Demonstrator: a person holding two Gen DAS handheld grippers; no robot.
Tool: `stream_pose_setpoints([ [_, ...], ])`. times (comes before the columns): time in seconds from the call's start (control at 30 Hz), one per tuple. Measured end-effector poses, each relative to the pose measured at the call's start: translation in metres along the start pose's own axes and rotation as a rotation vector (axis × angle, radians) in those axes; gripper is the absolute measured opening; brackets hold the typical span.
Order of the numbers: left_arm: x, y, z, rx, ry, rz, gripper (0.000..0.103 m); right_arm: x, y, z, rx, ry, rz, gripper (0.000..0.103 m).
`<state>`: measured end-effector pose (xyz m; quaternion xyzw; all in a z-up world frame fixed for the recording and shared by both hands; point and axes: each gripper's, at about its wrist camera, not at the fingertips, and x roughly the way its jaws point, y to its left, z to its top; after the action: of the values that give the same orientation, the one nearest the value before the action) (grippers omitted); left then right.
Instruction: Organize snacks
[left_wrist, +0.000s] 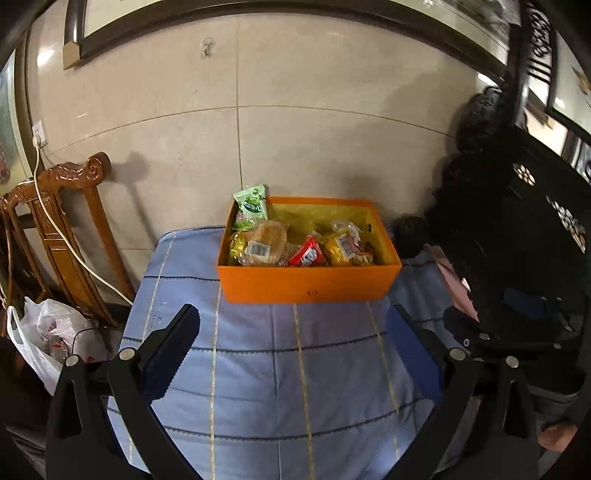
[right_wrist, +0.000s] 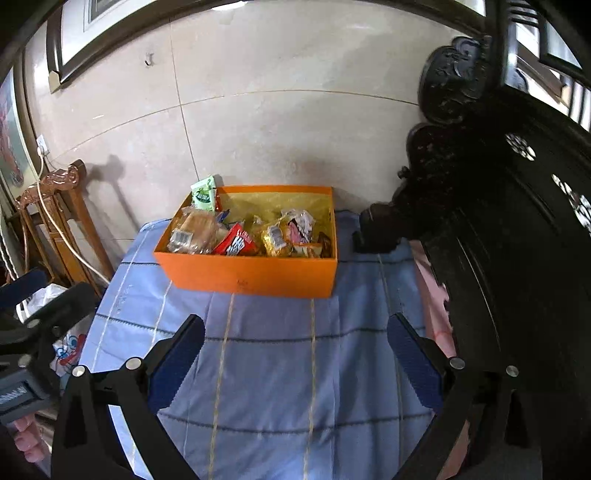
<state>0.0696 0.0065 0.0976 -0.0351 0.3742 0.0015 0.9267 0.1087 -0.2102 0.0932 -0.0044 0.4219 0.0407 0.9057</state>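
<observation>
Beige wall tiles back a blue checked cloth covering the work surface. Your orange box sits at the far edge of that cloth, against the wall. It holds wrapped snacks: a green packet upright in the far left corner, a bread pack and a red packet near the front wall. Your left gripper and right gripper both hover over bare cloth, jaws spread wide, gripping nothing, well short of the box.
</observation>
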Motion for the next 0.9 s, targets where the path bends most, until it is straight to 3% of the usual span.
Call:
stream_pose_setpoints([
  [0.3, -0.035, -0.009, -0.019, 0.035, -0.036, 0.028, 0.099, -0.031, -0.005, -0.022, 0.016, -0.036, -0.046, 0.099],
  [0.53, -0.039, -0.004, -0.022, 0.031, -0.032, 0.027, 0.099, -0.043, -0.012, -0.026, 0.038, -0.053, -0.051, 0.099],
  [0.7, -0.042, -0.001, -0.026, 0.03, -0.08, -0.071, 0.099, -0.048, -0.011, -0.025, 0.039, -0.058, -0.029, 0.099],
  [0.8, -0.046, -0.003, -0.026, 0.064, -0.099, -0.029, 0.099, -0.05, -0.01, -0.023, 0.036, -0.067, -0.048, 0.099],
  [0.9, -0.044, 0.002, -0.022, 0.044, -0.067, -0.045, 0.099, -0.053, -0.009, -0.022, 0.034, -0.074, -0.046, 0.099],
])
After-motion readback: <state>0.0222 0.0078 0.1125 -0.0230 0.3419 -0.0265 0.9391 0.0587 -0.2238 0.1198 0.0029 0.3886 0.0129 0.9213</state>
